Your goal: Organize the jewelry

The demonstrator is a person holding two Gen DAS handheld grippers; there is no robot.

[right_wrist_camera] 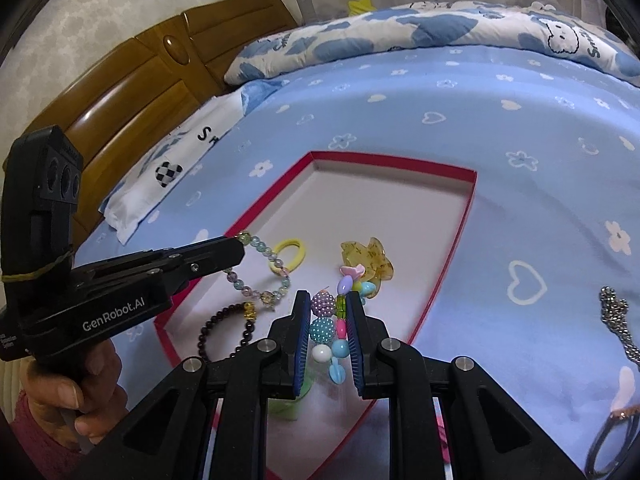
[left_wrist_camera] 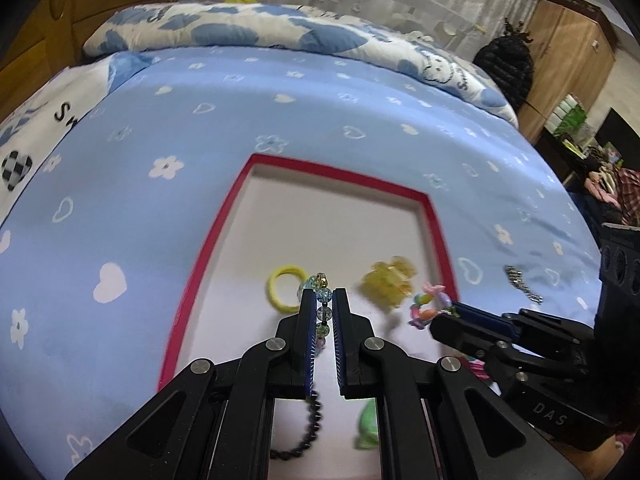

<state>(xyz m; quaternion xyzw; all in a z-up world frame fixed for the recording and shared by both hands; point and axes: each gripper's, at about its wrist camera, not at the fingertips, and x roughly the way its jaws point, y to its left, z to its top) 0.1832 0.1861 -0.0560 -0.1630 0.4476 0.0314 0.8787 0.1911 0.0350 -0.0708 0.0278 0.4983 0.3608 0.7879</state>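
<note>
A red-rimmed box with a white floor lies on the blue bedspread. My left gripper is shut on a pale glass-bead bracelet and holds it over the box. My right gripper is shut on a colourful bead bracelet above the box's right part. In the box lie a yellow hair tie, a yellow hair claw, a dark bead bracelet and a green item.
A silver chain lies on the bedspread right of the box. A ring-shaped item lies at the lower right. A quilt and pillow lie at the back, with a wooden headboard.
</note>
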